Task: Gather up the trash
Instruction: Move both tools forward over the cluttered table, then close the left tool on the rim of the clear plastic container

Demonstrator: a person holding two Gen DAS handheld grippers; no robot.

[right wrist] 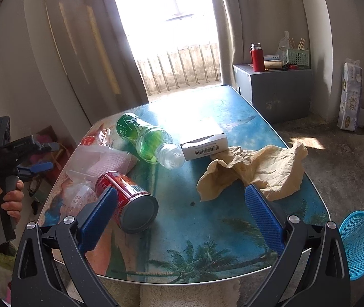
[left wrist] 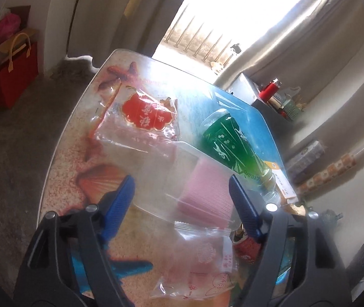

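On the beach-print table (right wrist: 207,230) lie a green bottle (right wrist: 143,138) on its side, a red can (right wrist: 128,202), a clear plastic box (left wrist: 197,192) holding something pink, a red-labelled wrapper (left wrist: 143,112), a clear cake wrapper (left wrist: 202,261), a white carton (right wrist: 205,143) and crumpled brown paper (right wrist: 258,168). My left gripper (left wrist: 182,199) is open, held off the table's left edge and aimed at the clear box without touching it. My right gripper (right wrist: 182,217) hangs open over the table's near half, its left finger beside the can.
A blue mesh basket (right wrist: 358,243) sits on the floor off the table's right corner. A grey cabinet (right wrist: 274,89) with a red flask stands behind. A red bag (left wrist: 13,76) and boxes line the left wall. A hand (right wrist: 10,199) holds the left gripper.
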